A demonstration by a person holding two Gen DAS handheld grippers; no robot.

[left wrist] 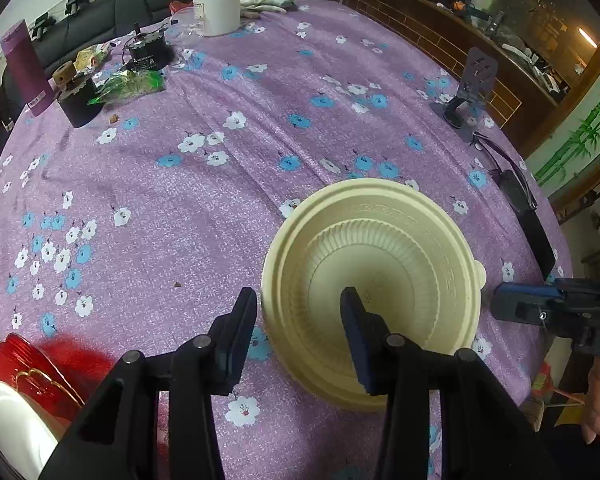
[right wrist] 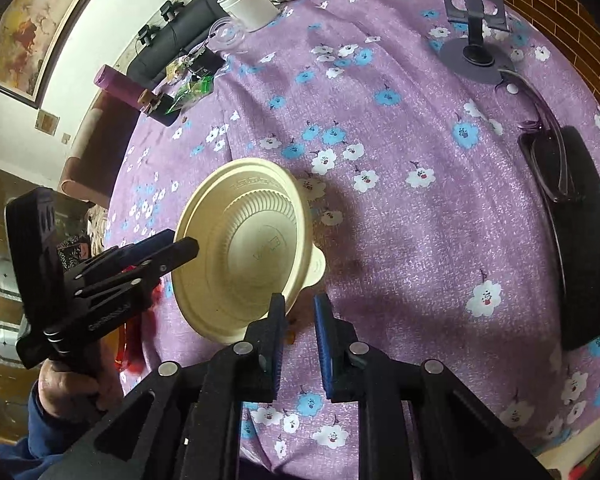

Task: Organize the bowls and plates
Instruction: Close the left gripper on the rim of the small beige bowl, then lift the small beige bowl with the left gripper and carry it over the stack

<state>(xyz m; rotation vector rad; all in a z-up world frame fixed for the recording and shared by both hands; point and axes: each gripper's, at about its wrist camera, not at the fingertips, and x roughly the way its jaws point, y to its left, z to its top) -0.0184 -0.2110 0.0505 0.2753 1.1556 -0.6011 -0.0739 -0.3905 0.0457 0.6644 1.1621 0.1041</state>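
The cream bowl (left wrist: 374,292) sits upside down on the worktop (left wrist: 204,184), and both tools are closing in on it. The left tool (left wrist: 300,320) is spread wide, 1 finger beside the bowl's rim and 1 over its base, holding nothing. The right tool (right wrist: 300,322), just beside the bowl's tab, is nearly closed and empty. I judge a grasp is next: the left must clamp the rim. Left of the bowl, a red plate (left wrist: 24,364) and white plate (left wrist: 8,420) are cut off.
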